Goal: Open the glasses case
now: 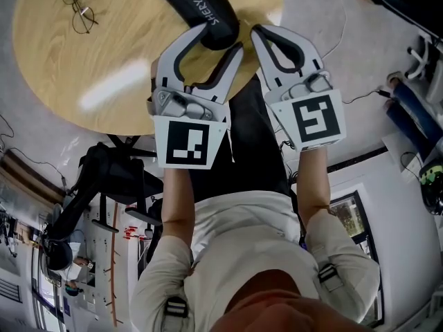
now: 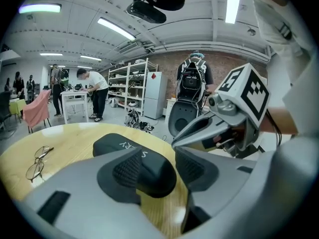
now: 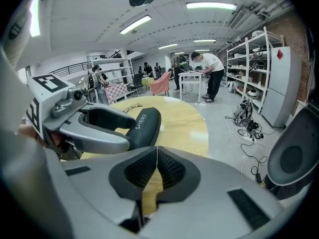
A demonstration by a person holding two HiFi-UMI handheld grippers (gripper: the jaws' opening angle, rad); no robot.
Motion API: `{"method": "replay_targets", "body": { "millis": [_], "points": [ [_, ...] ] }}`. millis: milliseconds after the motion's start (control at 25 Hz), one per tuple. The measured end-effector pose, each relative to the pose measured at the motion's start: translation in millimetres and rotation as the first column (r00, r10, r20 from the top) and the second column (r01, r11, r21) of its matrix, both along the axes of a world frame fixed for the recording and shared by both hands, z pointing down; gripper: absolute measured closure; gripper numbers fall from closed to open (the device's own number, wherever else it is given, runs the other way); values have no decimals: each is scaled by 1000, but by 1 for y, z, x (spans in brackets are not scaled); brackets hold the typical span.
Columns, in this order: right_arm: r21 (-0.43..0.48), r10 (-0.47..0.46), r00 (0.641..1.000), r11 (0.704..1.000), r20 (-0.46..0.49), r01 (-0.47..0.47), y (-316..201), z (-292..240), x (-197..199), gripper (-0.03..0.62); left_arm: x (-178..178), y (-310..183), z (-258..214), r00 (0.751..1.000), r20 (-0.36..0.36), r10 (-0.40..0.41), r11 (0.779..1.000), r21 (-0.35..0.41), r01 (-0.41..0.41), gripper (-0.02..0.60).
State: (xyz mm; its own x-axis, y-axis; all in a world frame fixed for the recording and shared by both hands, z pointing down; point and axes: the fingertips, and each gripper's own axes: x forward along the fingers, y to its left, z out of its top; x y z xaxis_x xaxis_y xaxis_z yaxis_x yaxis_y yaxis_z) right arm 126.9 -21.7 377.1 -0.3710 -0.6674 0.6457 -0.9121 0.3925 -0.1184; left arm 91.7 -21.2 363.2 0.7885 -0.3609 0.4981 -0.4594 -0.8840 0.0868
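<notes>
Table (image 1: 83,68): round top of pale wood with a fine straight grain and a smooth, faintly glossy finish; it carried every loose item listed below.

Left gripper (image 2: 159,171): grey moulded plastic shell with curved arms and a white cube bearing a black square marker (image 1: 188,144) at the rear. Its fingers (image 2: 124,171) were faced with black, finely ribbed rubber pads. The fingers stood apart, with the near end of the case between them; a clear gap showed at the right-hand pad, and the left-hand pad lay close against the case's side, though contact could not be confirmed.

Right gripper (image 3: 157,163): same grey shell and a matching marker cube (image 1: 316,118). Its fingers (image 3: 139,171), with black ribbed pads, were closed together with nothing between them; only a sliver of wood showed through the seam. It hung just beside the left gripper, over the table edge.

Glasses case (image 1: 201,9): black, elongated, with rounded ends, a domed top and a matt surface; white lettering "SHERY" ran along the top. The lid was closed. It lay flat on the table near the edge closest to the person.

Spectacles (image 1: 79,5): thin dark wire frame with rounded lenses, resting on the table well apart from the case.
</notes>
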Motion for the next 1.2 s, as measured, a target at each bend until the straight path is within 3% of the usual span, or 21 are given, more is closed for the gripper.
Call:
{"method": "replay_targets", "body": {
  "millis": [440, 640, 920, 1200],
  "points": [
    [-63, -85, 996, 995, -28, 83, 6, 22, -8, 572, -22, 6, 0, 997, 33, -63, 998, 9, 63, 347],
    [-96, -140, 990, 985, 13, 140, 11, 32, -26, 572, -36, 8, 14, 991, 95, -91, 996, 1, 91, 271],
    [-88, -205, 977, 974, 54, 209, 9, 32, -48, 572, -46, 15, 34, 984, 123, -125, 992, -13, 128, 247],
    [-69, -254, 963, 963, 92, 261, 4, 27, -62, 572, -52, 7, 42, 970, 141, -197, 980, 44, 193, 233]
  ]
}}
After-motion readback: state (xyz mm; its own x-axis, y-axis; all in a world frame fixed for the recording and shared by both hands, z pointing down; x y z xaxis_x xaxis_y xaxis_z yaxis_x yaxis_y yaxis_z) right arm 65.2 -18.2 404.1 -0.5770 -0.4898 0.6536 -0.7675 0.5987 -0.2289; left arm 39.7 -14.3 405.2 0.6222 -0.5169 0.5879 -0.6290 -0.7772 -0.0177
